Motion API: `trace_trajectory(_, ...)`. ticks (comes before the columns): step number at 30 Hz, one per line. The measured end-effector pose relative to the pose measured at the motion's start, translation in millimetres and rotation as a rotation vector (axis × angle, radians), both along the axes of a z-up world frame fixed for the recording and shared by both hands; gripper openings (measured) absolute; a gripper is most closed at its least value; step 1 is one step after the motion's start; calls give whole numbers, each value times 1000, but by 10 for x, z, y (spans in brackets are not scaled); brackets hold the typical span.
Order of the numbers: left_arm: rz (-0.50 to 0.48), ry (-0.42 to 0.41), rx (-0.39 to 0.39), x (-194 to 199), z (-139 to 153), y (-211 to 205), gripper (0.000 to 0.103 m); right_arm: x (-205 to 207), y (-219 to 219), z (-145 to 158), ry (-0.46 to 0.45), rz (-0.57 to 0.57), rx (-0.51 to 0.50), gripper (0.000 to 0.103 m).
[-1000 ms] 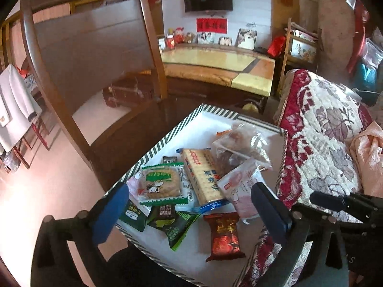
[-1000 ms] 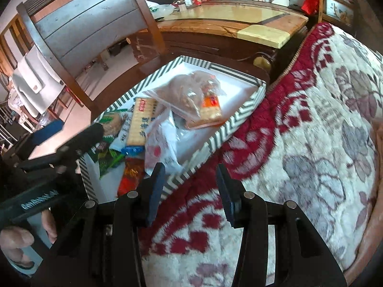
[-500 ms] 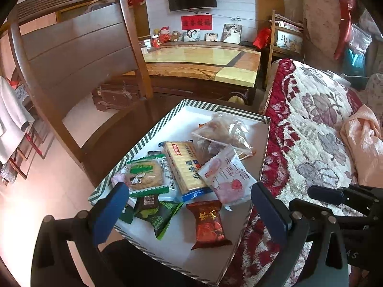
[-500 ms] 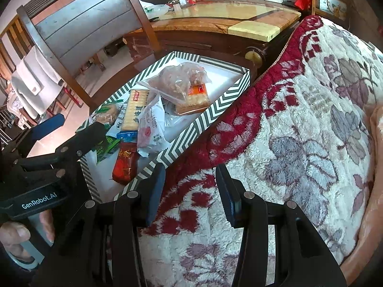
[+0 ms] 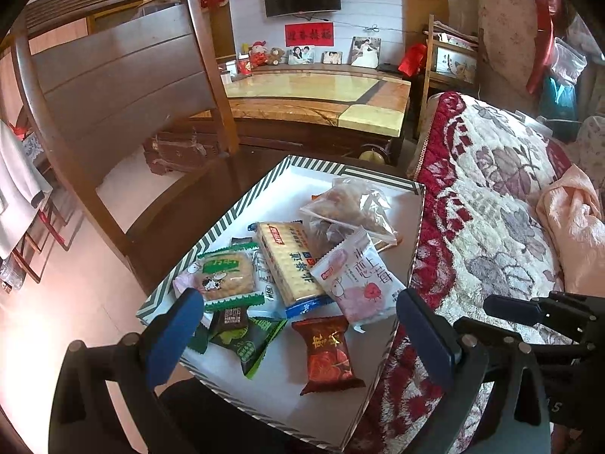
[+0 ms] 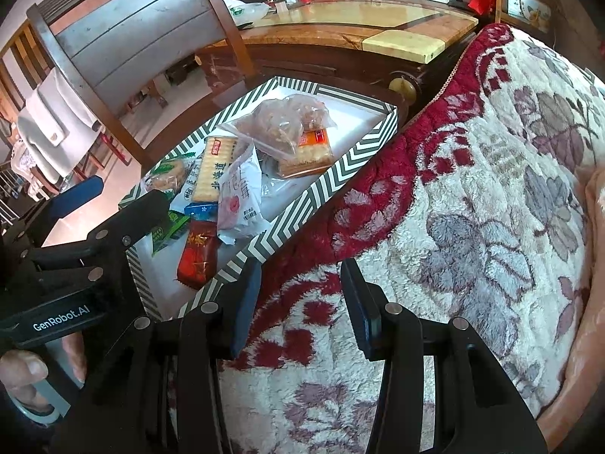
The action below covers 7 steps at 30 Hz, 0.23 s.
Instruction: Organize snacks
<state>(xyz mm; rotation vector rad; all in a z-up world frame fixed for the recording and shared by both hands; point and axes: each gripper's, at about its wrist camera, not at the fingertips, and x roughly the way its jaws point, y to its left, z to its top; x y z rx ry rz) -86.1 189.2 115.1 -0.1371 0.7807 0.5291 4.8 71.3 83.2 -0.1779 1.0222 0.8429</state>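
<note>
A white tray with a green-striped rim (image 5: 242, 204) holds several snack packets: a long cracker pack (image 5: 289, 261), a white and pink strawberry packet (image 5: 359, 280), a red packet (image 5: 329, 352), a green-edged biscuit packet (image 5: 227, 276) and a clear bag of brown snacks (image 5: 348, 208). My left gripper (image 5: 298, 299) hovers open over the tray's near end, touching nothing. My right gripper (image 6: 300, 272) is open above the flowered blanket (image 6: 472, 208), just right of the tray's rim (image 6: 325, 185), with nothing between its fingers. The red packet (image 6: 198, 257) lies nearest to it.
A wooden chair (image 5: 124, 75) stands to the tray's left. Behind the tray is a marble-topped cabinet (image 5: 321, 94). The red and white blanket (image 5: 491, 196) rises along the tray's right side, with a peach cloth (image 5: 574, 227) further right. A hand (image 6: 22, 374) grips the left tool.
Both views shifted slightly, so the tray sits a little further left in each. The snacks lie as before. Neither gripper's jaw width has changed.
</note>
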Motion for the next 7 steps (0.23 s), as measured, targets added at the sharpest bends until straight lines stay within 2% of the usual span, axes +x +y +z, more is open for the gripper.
trace_trajectory(7,-15,-10,18,21,14,-48,103,-1,-41,-10,3,-3,-3,43)
